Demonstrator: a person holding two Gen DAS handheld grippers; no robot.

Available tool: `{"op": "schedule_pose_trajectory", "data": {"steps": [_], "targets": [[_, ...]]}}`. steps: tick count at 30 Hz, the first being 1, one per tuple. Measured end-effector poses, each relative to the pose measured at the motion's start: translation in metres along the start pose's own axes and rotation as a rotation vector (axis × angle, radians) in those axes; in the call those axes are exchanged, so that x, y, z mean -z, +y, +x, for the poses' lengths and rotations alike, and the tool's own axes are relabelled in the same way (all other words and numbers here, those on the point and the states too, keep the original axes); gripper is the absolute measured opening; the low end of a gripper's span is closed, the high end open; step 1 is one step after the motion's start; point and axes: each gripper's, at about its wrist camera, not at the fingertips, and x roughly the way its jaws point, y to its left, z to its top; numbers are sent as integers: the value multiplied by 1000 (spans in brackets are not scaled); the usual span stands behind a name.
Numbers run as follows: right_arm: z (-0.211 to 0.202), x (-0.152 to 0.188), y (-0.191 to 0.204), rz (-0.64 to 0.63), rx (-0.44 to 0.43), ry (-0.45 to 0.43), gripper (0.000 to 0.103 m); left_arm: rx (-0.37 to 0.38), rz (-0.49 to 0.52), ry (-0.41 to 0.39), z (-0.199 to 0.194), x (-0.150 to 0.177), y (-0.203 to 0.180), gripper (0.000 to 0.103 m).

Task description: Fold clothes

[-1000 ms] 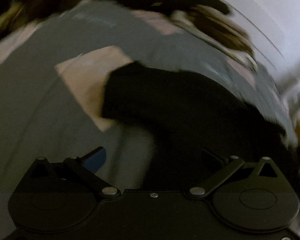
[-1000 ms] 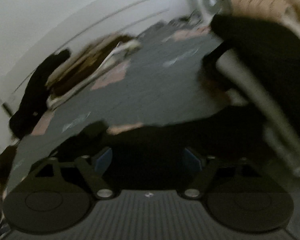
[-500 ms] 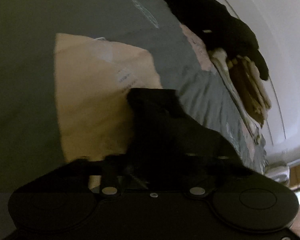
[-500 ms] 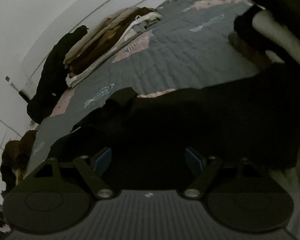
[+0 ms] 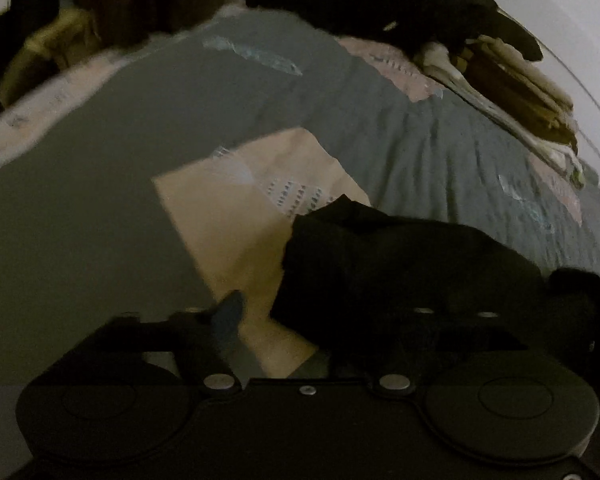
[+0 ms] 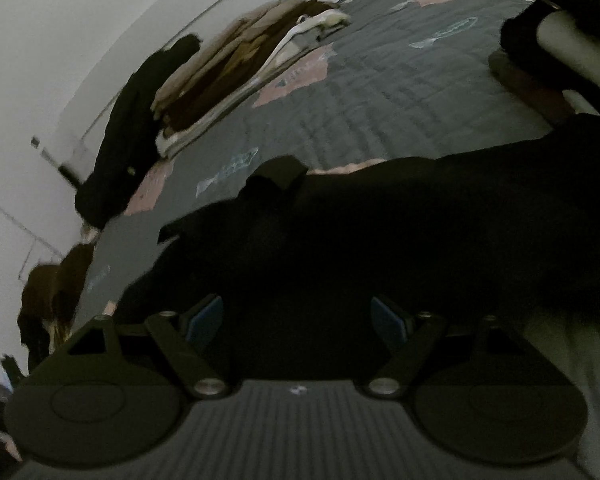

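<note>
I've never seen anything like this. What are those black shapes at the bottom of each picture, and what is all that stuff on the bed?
Those shapes are hand-held tongs, one in each of a person's hands, each with a camera looking forward along its two fingers. One picture comes from the left tongs, the other from the right tongs. Both look down at a grey quilt with pink patches, where a black garment lies waiting to be folded. By the wall sits a stack of folded clothes. The left tongs have just been opening beside the garment's edge; the right ones stand open over it. Neither grips anything.
</note>
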Motion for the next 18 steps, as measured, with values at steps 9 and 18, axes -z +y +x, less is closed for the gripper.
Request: {"op": "schedule_pose_trajectory", "data": {"steps": [9, 18], "targets": [[-9, 57, 28, -135, -57, 239, 82, 270, 262, 199, -96, 119, -63, 89], [36, 141, 43, -269, 45, 418, 83, 259, 559, 378, -66, 242, -171, 89]]}}
